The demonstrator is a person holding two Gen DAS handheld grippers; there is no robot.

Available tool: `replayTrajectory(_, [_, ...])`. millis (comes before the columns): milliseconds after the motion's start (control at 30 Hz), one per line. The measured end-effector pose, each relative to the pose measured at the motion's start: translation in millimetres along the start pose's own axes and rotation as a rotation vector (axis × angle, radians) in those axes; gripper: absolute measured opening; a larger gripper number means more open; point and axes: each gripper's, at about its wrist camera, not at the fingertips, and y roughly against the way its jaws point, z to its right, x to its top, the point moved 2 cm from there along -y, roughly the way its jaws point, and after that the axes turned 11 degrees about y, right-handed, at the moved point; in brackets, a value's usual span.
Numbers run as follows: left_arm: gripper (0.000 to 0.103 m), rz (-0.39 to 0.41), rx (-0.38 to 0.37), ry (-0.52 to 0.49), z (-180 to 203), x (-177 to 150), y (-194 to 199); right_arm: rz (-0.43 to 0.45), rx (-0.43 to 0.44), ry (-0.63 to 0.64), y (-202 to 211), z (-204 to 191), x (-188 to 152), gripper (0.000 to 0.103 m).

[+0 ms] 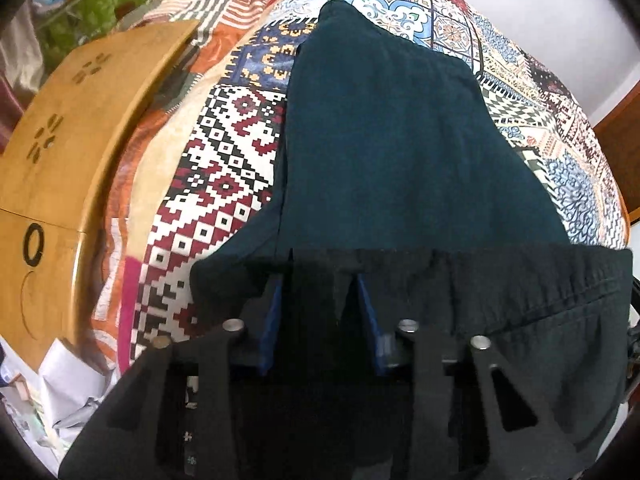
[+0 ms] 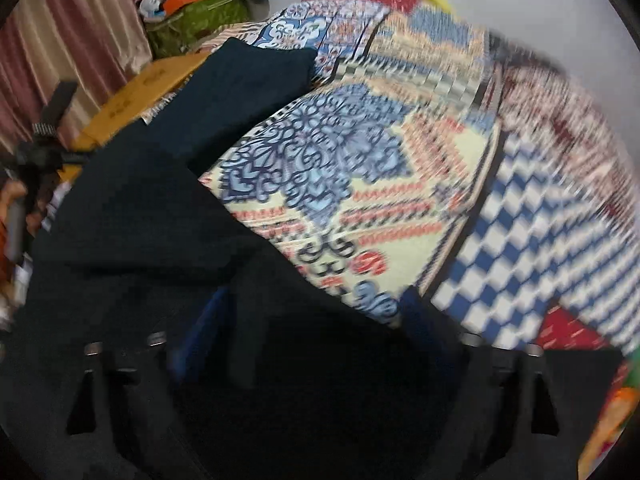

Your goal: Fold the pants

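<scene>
Here, left wrist view: the dark teal pants [image 1: 384,152] lie flat on a patchwork bedspread [image 1: 224,160], legs running away from the camera, the elastic waistband [image 1: 500,276] nearest it.
Left gripper: the left gripper [image 1: 320,300] points steeply down at the waistband; its blue-padded fingers [image 1: 272,320] stand close together with a fold of the waistband between them, and the pads appear to press on the cloth.
Surroundings, left view: a wooden board [image 1: 68,140] lies beside the bedspread on the picture's left, with crumpled paper [image 1: 68,380] below it.
Right wrist view: blurred; the pants [image 2: 152,208] fill the lower left, reaching up toward the far edge of the bedspread [image 2: 400,168].
Right gripper: the right gripper [image 2: 308,308] has its jaws fairly wide apart, dark cloth lying between them; whether the pads press on it I cannot tell.
Edge of right view: part of the other handheld tool [image 2: 44,136] shows at the picture's left, before a pink curtain [image 2: 80,20].
</scene>
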Motion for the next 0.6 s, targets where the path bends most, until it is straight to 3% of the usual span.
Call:
replayTrajectory(33, [0.024,0.001,-0.003,0.002,-0.7,-0.7,2.0,0.007,0.019,-0.025,0.5,-0.3,-1.5,0.066])
replayTrajectory(200, [0.007,0.011,0.007,0.003,-1.1,-7.6,15.5,0.027,0.028,-0.003,5.6,-21.2,-6.8,0.009])
replayTrajectory(467, [0.004,0.127,0.003,-0.028,1.7,-17.0,82.1,0.062,-0.088,0.009,35.2,-26.1,-5.9,0.006])
replayTrajectory(600, [0.004,0.232,-0.084,-0.094,11.4,-31.9,139.9,0.138,-0.114,-0.012,79.5,-28.7,-8.6,0.005])
